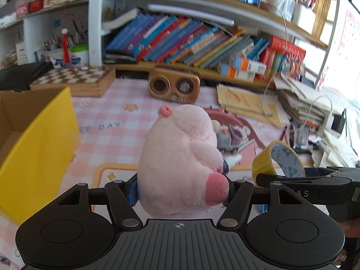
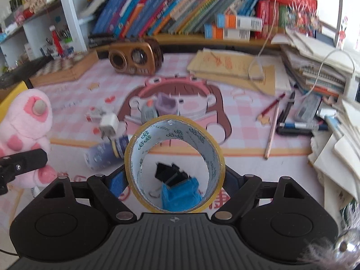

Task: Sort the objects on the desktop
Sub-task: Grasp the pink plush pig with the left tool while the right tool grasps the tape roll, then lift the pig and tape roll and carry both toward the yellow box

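Desktop objects being sorted, largest first. Yellow box [image 1: 33, 148] is sitting open at the left of the pink checked mat [image 2: 247, 121]; likely the drop target.

Pink plush toy [image 1: 180, 164] is being carried in the left gripper [image 1: 181, 189], jaws closed in on its lower body, toy raised off the mat and near the box wall. Risk: the plush is soft and gripped low, so it may be sagging or rolling out if the wrist tilts; it could also be clipping the box edge on the way in.

Tape roll [image 2: 174, 164] is being held by the right gripper [image 2: 173, 180], one blue pad inside the ring and one outside, pinching the wall, roll lifted above the mat. Risk: a thin wall grip lets the roll pivot or slip.

The two grippers are working just beside each other; a collision looks possible.

Purple bottle [image 2: 105, 155], white plug [image 2: 109, 124] and pencils [image 2: 273, 130] are lying loose on the mat; a low sweep could be knocking them.
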Demonstrator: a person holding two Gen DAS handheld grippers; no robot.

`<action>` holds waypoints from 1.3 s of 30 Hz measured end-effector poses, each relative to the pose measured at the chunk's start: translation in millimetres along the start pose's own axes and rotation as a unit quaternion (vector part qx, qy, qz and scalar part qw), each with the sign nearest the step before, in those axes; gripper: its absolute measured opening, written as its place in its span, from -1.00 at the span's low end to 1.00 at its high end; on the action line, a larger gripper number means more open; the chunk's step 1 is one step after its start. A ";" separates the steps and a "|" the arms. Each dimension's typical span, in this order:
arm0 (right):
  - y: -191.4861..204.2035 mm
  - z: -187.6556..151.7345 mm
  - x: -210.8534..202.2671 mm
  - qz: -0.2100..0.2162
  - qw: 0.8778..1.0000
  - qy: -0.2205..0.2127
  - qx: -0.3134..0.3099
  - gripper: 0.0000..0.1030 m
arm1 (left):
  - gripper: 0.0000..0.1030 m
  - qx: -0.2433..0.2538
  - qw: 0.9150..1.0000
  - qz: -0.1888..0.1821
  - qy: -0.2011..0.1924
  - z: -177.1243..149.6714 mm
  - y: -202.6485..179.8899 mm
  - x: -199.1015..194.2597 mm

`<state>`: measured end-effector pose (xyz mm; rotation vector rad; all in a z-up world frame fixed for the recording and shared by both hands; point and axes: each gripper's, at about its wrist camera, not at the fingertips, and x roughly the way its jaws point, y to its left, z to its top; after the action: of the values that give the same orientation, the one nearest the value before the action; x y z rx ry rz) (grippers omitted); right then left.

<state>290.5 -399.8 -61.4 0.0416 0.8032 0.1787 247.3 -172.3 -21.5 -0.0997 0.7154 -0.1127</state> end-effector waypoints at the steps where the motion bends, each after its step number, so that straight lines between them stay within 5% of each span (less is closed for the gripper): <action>1: 0.5 1.8 -3.7 0.001 1.000 -0.005 0.000 0.61 | 0.26 0.000 1.000 0.002 -0.005 1.4 0.5 -4.2; 16: 13.9 -8.0 -68.5 0.015 0.998 -0.065 -0.013 0.61 | 0.26 -0.020 0.999 0.006 -0.041 -11.4 2.7 -59.7; 39: 63.8 -46.6 -120.8 0.001 0.997 -0.078 -0.019 0.60 | 0.26 -0.023 0.998 -0.026 -0.061 -47.2 35.0 -118.3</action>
<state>165.7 -359.6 -1.0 0.0210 0.6440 0.1905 130.0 -123.9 15.3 -0.1669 0.5938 -0.1386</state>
